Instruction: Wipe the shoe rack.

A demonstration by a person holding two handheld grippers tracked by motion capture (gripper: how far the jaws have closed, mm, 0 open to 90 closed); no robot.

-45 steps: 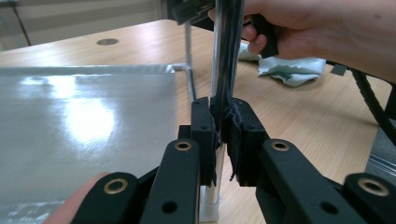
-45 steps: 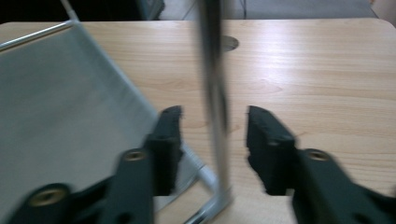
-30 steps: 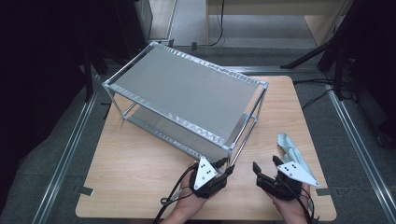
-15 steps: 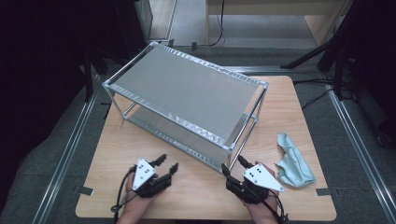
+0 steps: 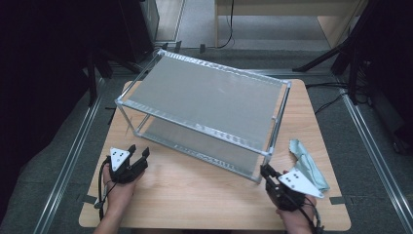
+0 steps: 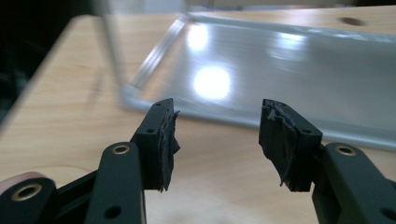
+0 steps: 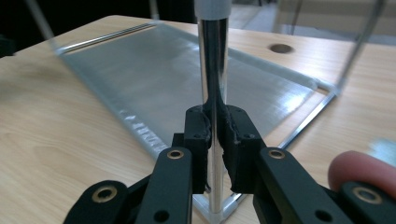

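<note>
On the table (image 5: 195, 195): one rack (image 5: 209, 97), one cloth (image 5: 307, 163).

Silver-grey metal rack (image 5: 209, 105); light wood-grain table (image 5: 195, 195); pale green cloth (image 5: 307, 163); black hand-held gripper (image 5: 139, 157) jaws.

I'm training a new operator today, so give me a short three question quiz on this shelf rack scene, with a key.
1. True or false: the right gripper is shut on the rack's near corner post.
2. What stands between the left gripper's jaws? A) the cloth B) a post C) nothing
3. On which side of the shelf rack, seen from the high view, does the cloth lie on the table?

Key: 1 true. 2 C, its jaws stand open short of the lower shelf. 3 the right.
</note>
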